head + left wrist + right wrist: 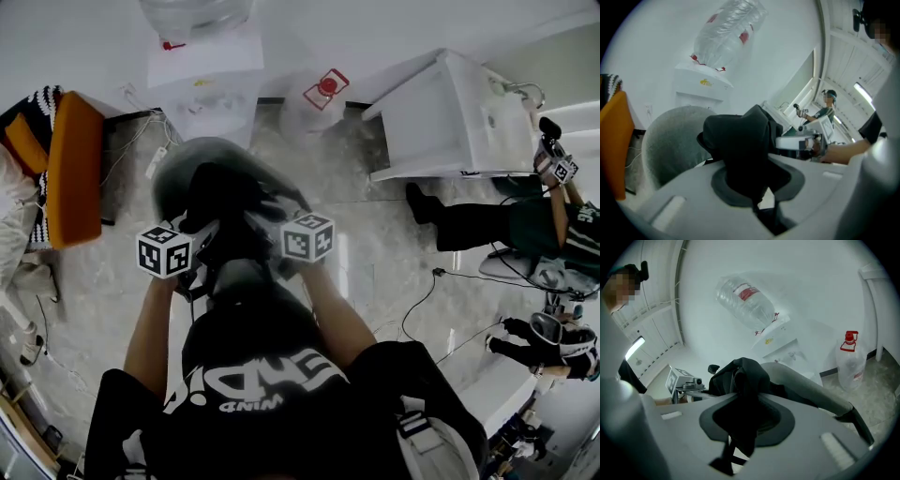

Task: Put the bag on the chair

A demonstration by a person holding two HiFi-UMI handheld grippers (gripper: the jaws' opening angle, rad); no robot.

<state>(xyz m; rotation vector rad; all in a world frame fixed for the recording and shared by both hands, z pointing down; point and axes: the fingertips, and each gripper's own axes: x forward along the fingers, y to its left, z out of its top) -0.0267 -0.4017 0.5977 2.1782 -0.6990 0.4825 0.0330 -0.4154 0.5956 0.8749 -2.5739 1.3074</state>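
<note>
A black bag point(228, 199) hangs between my two grippers, just above a round grey chair point(175, 167). In the head view my left gripper point(201, 242) and right gripper point(274, 238) meet at the bag from either side, marker cubes facing up. The left gripper view has black bag fabric point(740, 140) bunched in the left gripper point(753, 186), which is shut on it, with the grey chair back point(668, 140) behind. In the right gripper view the right gripper point(740, 423) is shut on another fold of the bag point(740, 376). The chair rim point(808, 386) curves off to the right.
An orange seat point(75, 169) stands at the left. A white water dispenser point(202, 66) is against the far wall, with a water jug point(322, 96) on the floor beside it. A white cabinet point(450, 112) stands at the right, with other people point(525, 230) and floor cables point(422, 300) near it.
</note>
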